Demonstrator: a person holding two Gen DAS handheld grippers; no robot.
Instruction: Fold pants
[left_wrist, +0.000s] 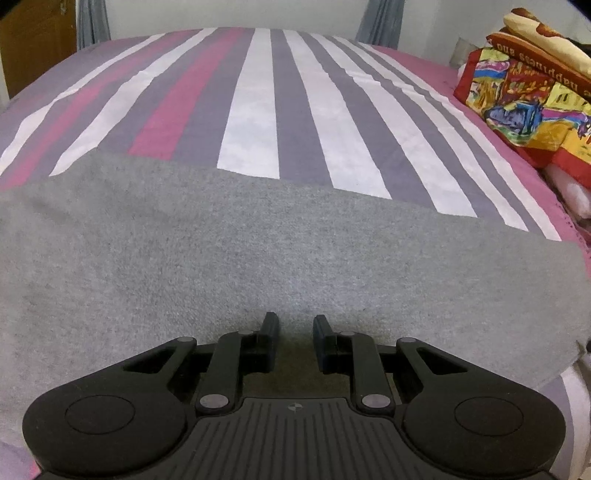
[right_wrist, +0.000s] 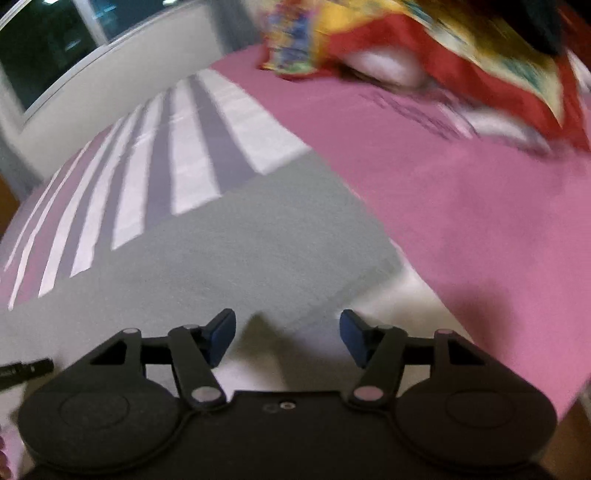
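Pants (left_wrist: 258, 251) lie flat on the bed (left_wrist: 255, 110); left hand-held gripper (left_wrist: 294, 330) pinches their near edge, right hand-held gripper (right_wrist: 287, 334) stands open beside them and should grip squarely.

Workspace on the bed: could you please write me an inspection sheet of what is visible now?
Surface: striped bed sheet in pink, grey and white, smooth.
Job's things: grey pants spread flat across the near side of the bed.
Clutter: colourful folded bedding piled at the right side; a small black object, too blurred to identify.
Grippers: left tool is narrow at the pants' near edge, and a pinch cannot be confirmed; right tool is open with nothing held, over the pants' corner.
Cables: nothing seen.
Surroundings: dark window, grey curtain, wooden panel.
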